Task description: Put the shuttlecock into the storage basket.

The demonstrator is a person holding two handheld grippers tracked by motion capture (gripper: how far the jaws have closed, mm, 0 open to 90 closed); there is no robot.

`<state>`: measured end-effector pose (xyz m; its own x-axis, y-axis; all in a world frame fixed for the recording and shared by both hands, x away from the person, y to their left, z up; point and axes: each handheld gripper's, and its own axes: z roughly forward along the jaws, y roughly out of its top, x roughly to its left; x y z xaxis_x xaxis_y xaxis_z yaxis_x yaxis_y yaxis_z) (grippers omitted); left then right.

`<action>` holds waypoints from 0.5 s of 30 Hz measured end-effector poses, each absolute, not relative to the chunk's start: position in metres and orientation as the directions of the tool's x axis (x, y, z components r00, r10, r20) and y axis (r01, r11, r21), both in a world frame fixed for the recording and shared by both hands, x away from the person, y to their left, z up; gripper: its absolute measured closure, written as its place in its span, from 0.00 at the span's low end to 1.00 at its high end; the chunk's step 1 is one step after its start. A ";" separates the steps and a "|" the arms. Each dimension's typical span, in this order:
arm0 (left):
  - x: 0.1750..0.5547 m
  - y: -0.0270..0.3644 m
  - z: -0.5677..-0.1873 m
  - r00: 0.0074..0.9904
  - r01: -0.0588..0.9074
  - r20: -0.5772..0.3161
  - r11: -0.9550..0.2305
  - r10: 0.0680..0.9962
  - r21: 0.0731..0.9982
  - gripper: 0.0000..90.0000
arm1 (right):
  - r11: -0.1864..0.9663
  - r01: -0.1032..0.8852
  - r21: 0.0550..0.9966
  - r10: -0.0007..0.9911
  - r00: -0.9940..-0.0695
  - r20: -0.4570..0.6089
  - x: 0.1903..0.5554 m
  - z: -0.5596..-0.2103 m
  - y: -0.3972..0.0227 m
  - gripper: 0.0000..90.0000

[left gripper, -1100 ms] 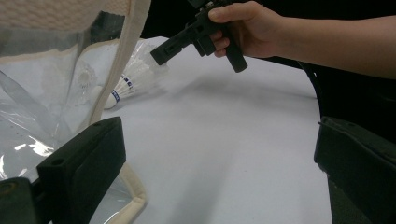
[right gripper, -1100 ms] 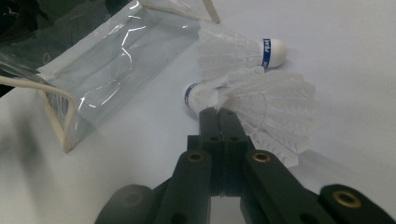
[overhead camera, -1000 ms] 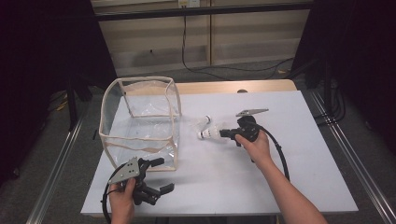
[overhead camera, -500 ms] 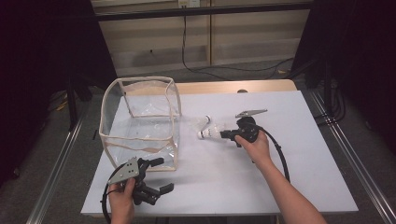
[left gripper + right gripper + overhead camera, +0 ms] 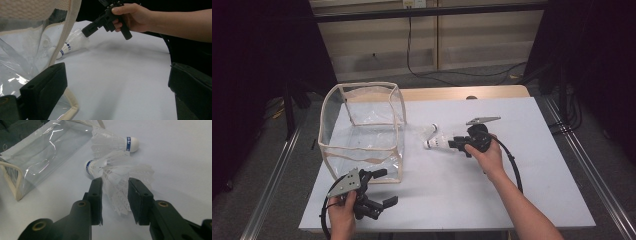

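On the table (image 5: 532, 150), the right gripper (image 5: 113, 191), jaws just opening, straddles a shuttlecock (image 5: 120, 182); another shuttlecock (image 5: 112, 143) lies just beyond, beside the clear bag (image 5: 362, 132). The left gripper (image 5: 379, 187) gapes empty.

The tabletop (image 5: 512, 150) is seen from above in the high view. Each gripper view looks low and close along the jaws. The shuttlecocks (image 5: 112, 160) are shared.

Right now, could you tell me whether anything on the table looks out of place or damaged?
The two white feathered shuttlecocks lie tipped over, skirts overlapping; feathers between the right gripper look bent. The clear plastic bag stands upright.
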<state>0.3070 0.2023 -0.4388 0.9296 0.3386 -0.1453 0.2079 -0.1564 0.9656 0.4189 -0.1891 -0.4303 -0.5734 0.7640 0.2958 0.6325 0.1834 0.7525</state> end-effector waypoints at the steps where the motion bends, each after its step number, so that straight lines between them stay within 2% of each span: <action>1: 0.307 0.202 -0.439 0.930 0.208 -0.146 -0.156 0.339 0.966 0.03 | 0.183 0.630 0.755 0.766 -0.573 0.292 0.419 -0.429 -0.190 0.68; 6: 0.307 0.202 -0.439 0.928 0.211 -0.150 -0.152 0.341 0.966 0.03 | 0.171 0.620 0.766 0.775 -0.565 0.285 0.418 -0.424 -0.194 0.60; 12: 0.307 0.201 -0.439 0.931 0.207 -0.145 -0.158 0.335 0.965 0.03 | 0.173 0.614 0.770 0.789 -0.555 0.265 0.416 -0.418 -0.198 0.42; 15: 0.307 0.201 -0.439 0.931 0.207 -0.144 -0.158 0.336 0.965 0.03 | 0.167 0.607 0.777 0.794 -0.549 0.259 0.415 -0.414 -0.200 0.37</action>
